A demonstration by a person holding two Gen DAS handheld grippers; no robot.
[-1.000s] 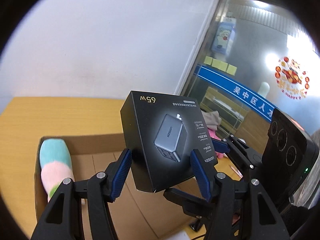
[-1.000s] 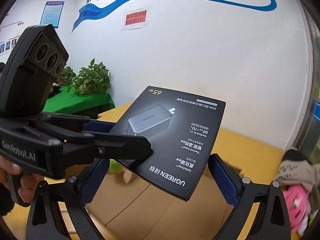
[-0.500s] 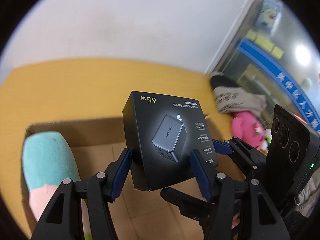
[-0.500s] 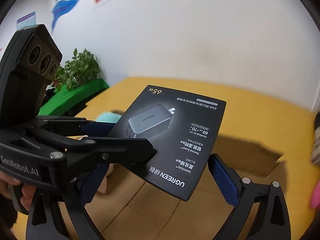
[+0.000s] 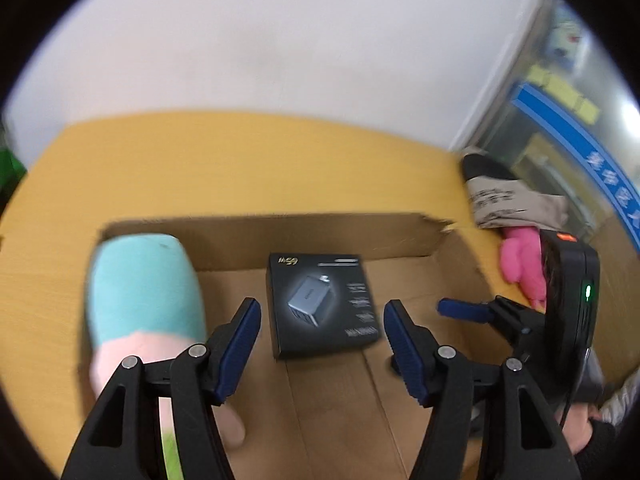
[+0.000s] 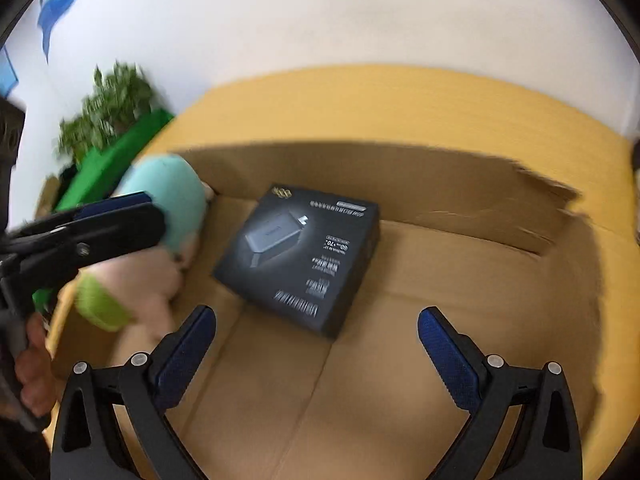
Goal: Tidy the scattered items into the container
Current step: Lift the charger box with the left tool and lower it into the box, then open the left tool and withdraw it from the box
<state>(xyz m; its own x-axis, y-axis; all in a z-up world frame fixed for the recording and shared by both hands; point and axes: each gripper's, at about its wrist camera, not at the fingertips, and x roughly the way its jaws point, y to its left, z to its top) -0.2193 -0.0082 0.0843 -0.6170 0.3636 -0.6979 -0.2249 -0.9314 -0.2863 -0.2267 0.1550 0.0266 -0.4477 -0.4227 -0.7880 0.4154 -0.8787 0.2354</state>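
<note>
Left wrist view is showing the left gripper [image 5: 322, 330], its jaws opening around nothing, above the black box [image 5: 322, 306] lying in the carton [image 5: 280, 236]. Right gripper [image 6: 316, 354] jaws are standing apart, empty. Box is looking stiff, light and slick, so gripping across its narrow sides seems best.

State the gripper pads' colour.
Dark blue pads, clearest in the right wrist view.

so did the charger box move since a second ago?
Yes. The charger box has left the left tool, whose jaws are opening, and dropped onto the carton floor beside the plush.

Blurred charger box [image 5: 322, 305] apparently in carton [image 5: 404, 236]
</note>
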